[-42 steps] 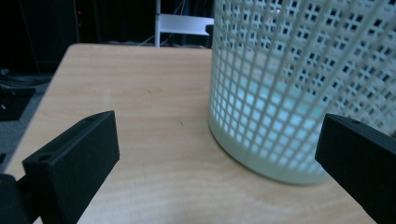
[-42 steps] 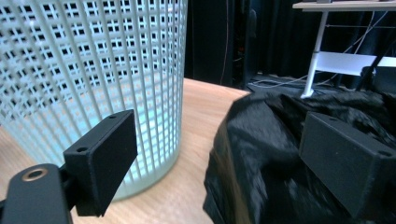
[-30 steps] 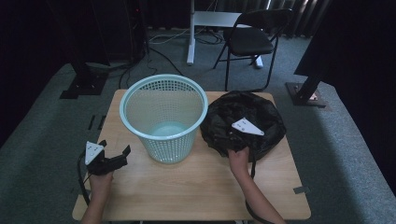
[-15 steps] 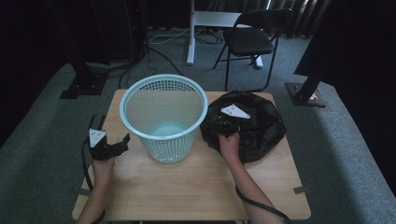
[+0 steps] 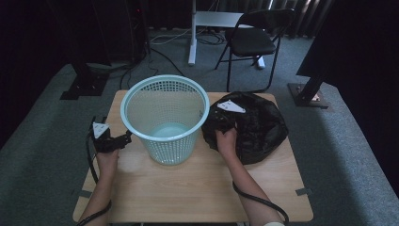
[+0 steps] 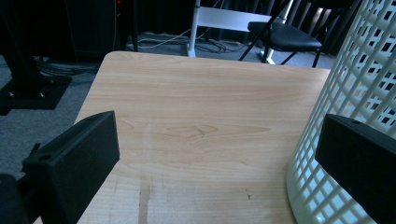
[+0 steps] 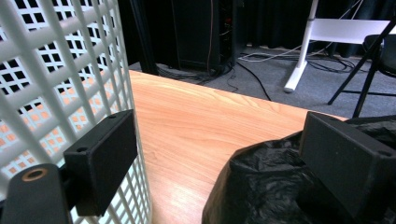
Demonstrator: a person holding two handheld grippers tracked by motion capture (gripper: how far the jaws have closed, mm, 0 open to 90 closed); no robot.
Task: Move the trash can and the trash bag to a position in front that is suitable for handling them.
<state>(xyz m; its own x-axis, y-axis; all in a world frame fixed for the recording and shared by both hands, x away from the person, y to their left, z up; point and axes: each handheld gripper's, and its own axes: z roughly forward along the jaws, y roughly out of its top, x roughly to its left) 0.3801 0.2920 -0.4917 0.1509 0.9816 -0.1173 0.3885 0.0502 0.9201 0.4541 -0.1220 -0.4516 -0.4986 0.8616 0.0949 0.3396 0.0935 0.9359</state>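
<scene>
I see the light wooden worktop [image 5: 188, 188] carrying a pale turquoise perforated plastic basket [image 5: 164, 117], upright near its middle. A crumpled black plastic bag [image 5: 256, 127] lies just beside the basket, toward my right. My right gripper [image 5: 221, 123] sits at the bag's near-left edge, jaws spread wide, holding nothing, one jaw over the plastic. My left gripper [image 5: 123, 139] rests beside the basket's wall, jaws wide apart and empty. I can read no labels or writing anywhere.
</scene>
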